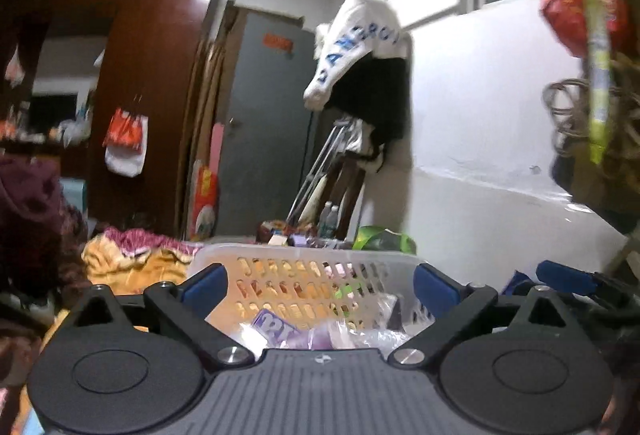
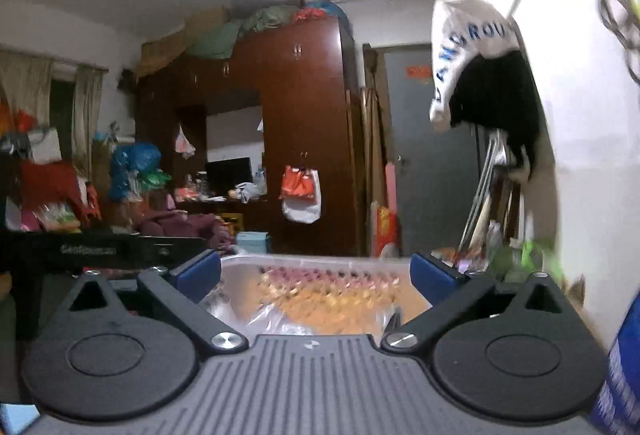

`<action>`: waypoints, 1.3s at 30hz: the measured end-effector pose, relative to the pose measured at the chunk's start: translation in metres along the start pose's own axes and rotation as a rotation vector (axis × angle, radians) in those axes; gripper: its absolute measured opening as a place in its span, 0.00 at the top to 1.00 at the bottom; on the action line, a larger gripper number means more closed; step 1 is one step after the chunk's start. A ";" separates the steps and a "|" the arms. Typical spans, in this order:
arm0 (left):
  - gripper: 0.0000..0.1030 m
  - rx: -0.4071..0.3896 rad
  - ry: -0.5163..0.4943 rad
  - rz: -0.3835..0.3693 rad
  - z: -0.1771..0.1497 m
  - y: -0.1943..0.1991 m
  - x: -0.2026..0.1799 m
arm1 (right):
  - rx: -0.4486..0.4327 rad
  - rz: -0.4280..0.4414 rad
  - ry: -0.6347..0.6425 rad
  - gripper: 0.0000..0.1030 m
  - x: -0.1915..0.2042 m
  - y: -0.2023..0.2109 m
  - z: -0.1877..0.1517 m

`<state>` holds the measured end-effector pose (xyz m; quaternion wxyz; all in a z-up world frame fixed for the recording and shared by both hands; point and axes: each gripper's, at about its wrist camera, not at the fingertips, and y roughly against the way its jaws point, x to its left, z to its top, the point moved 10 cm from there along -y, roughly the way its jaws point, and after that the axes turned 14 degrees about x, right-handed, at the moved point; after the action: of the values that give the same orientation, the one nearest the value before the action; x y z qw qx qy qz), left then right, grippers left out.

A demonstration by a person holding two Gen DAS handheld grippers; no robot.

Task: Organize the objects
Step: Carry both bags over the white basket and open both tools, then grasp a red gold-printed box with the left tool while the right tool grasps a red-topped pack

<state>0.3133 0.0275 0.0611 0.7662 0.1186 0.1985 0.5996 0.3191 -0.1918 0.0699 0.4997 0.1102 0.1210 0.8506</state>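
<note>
A white slotted plastic basket (image 1: 304, 259) stands right in front of my left gripper (image 1: 320, 281), which is open and empty with its blue pads spread wide. Inside the basket lie clear plastic bags and a purple packet (image 1: 276, 327). In the right wrist view the same basket (image 2: 316, 261) sits between the spread blue pads of my right gripper (image 2: 316, 275), also open and empty, with crumpled clear plastic (image 2: 272, 319) just below it. The right gripper's blue finger (image 1: 568, 277) shows at the right edge of the left wrist view.
Orange and pink bedding (image 1: 136, 259) lies left of the basket. A white wall (image 1: 480, 115) with a hanging white and black garment (image 1: 360, 51) is on the right. A dark wardrobe (image 2: 296, 123), a grey door (image 1: 264, 123) and cluttered bags (image 2: 52, 195) stand behind.
</note>
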 end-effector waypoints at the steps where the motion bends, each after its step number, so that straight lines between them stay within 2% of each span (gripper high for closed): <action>1: 0.02 0.000 -0.017 0.003 -0.011 0.012 -0.001 | 0.015 -0.027 -0.019 0.00 -0.006 0.009 -0.011; 2: 0.02 0.003 -0.023 0.007 -0.020 0.019 -0.001 | 0.032 -0.050 -0.029 0.00 -0.011 0.015 -0.025; 3: 0.02 0.020 -0.028 0.014 -0.031 0.024 0.000 | 0.086 -0.056 -0.025 0.00 -0.017 0.014 -0.043; 5: 0.02 0.067 -0.044 0.021 -0.058 0.027 0.002 | 0.248 -0.052 -0.024 0.00 -0.024 -0.001 -0.083; 7: 0.02 0.113 -0.041 0.011 -0.081 0.023 0.005 | 0.347 -0.064 -0.053 0.01 -0.032 -0.013 -0.114; 9: 0.02 0.141 -0.015 0.000 -0.094 0.019 0.014 | 0.403 -0.069 -0.081 0.07 -0.036 -0.021 -0.131; 10: 0.02 0.145 -0.003 -0.001 -0.099 0.017 0.017 | 0.425 -0.046 -0.103 0.15 -0.036 -0.021 -0.133; 12: 0.02 0.168 0.015 0.004 -0.106 0.010 0.025 | 0.421 -0.003 -0.132 0.15 -0.034 -0.020 -0.129; 16: 0.02 0.190 0.048 0.005 -0.111 0.001 0.032 | 0.468 0.003 -0.058 0.15 -0.021 -0.028 -0.133; 23: 0.02 0.241 -0.026 0.035 -0.119 -0.009 0.015 | 0.491 0.001 -0.025 0.16 -0.014 -0.041 -0.132; 24: 0.02 0.243 -0.032 0.039 -0.120 -0.010 0.013 | 0.492 -0.004 -0.016 0.19 -0.014 -0.043 -0.133; 26: 0.02 0.246 -0.039 0.041 -0.119 -0.012 0.011 | 0.499 -0.002 0.015 0.50 -0.009 -0.043 -0.135; 27: 0.03 0.253 -0.042 0.048 -0.120 -0.013 0.011 | 0.500 -0.010 0.023 0.53 -0.008 -0.042 -0.137; 30: 0.08 0.257 -0.015 0.029 -0.121 -0.012 0.015 | 0.469 0.005 0.023 0.53 -0.007 -0.038 -0.134; 31: 0.10 0.256 -0.006 0.022 -0.121 -0.011 0.016 | 0.459 0.011 0.019 0.59 -0.007 -0.037 -0.133; 33: 0.27 0.262 -0.004 0.021 -0.121 -0.012 0.017 | 0.437 0.011 0.009 0.64 -0.008 -0.034 -0.131; 35: 0.27 0.256 -0.018 0.024 -0.121 -0.012 0.015 | 0.416 0.013 0.009 0.73 -0.008 -0.031 -0.130; 39: 0.28 0.244 -0.046 0.021 -0.120 -0.009 0.010 | 0.395 0.031 0.011 0.74 -0.006 -0.029 -0.128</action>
<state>0.2699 0.0286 -0.0513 0.7441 0.2267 0.2511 0.5761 0.3065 -0.1958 -0.0604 0.4547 0.2034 0.2865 0.8184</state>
